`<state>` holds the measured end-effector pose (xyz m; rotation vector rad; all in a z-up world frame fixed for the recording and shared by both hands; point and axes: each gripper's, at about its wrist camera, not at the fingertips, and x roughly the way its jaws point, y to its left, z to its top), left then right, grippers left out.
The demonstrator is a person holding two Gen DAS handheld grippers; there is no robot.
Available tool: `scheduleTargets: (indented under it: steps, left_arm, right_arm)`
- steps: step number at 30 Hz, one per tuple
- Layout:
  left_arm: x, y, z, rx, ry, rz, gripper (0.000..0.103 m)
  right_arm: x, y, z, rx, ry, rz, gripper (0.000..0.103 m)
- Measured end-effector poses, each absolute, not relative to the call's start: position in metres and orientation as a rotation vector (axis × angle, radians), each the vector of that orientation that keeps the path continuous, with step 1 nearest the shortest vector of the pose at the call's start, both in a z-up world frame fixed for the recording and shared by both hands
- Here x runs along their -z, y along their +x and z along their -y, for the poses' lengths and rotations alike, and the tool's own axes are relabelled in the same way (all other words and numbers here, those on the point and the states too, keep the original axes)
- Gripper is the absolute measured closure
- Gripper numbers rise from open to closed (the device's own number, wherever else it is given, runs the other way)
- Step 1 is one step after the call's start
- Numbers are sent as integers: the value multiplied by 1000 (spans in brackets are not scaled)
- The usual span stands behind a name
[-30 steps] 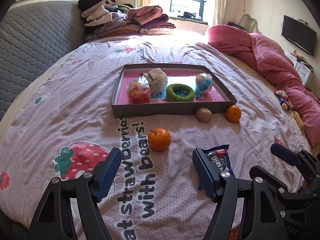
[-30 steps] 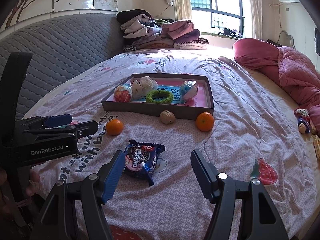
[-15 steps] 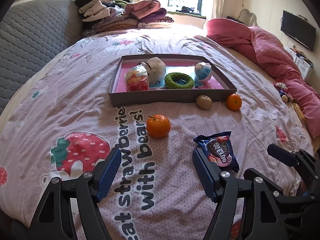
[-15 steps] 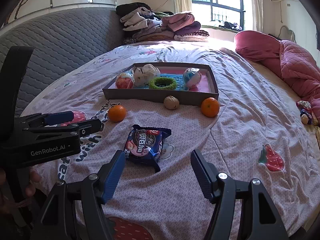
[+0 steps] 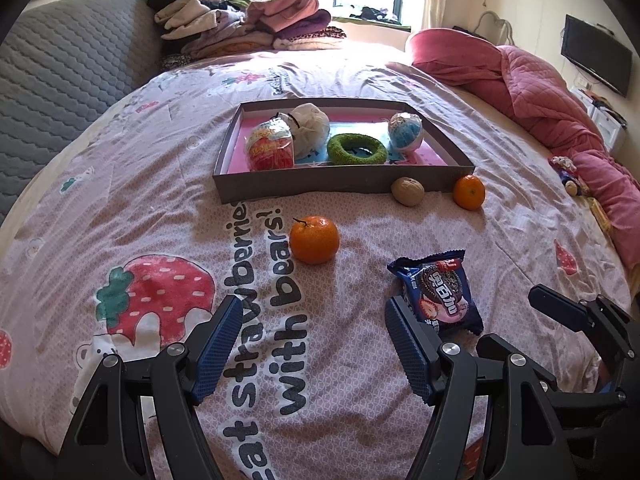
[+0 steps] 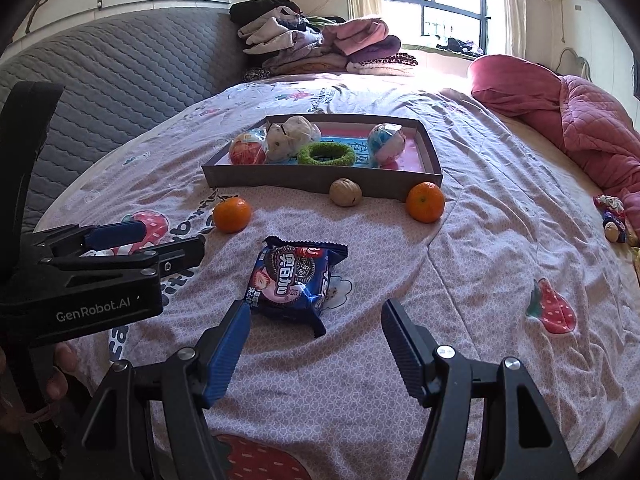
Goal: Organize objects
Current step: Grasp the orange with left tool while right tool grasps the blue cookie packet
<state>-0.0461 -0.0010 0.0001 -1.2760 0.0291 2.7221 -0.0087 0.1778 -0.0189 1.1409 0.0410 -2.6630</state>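
Observation:
A shallow grey tray (image 5: 344, 184) (image 6: 320, 182) lies on the bed and holds a red-wrapped ball (image 5: 270, 146), a white pouch (image 5: 310, 128), a green ring (image 5: 357, 149) and a blue-white ball (image 5: 406, 131). In front of it sit a walnut (image 5: 407, 191) (image 6: 345, 192), two oranges (image 5: 314, 239) (image 5: 469, 192) and a blue cookie packet (image 5: 438, 294) (image 6: 294, 280). My left gripper (image 5: 314, 344) hovers open over the printed sheet, short of the near orange. My right gripper (image 6: 316, 344) is open too, just short of the packet.
A pink strawberry-print sheet (image 5: 120, 208) covers the bed. Folded clothes (image 5: 248, 20) are stacked at the far end by a grey padded headboard (image 5: 60, 72). A red quilt (image 5: 540, 92) lies along the right side, with a small toy (image 5: 568, 172) near it.
Both views have tilted slightly downward, so the tray and loose items sit higher in the frame. No object has moved and both grippers stay open.

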Motion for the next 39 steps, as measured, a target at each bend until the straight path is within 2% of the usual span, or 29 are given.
scheduleTargets:
  steps: [39]
  left_arm:
    - [16, -76, 6, -2744, -1289, 22, 28]
  right_arm:
    - [37, -40, -155, 2710, 1173, -60, 36]
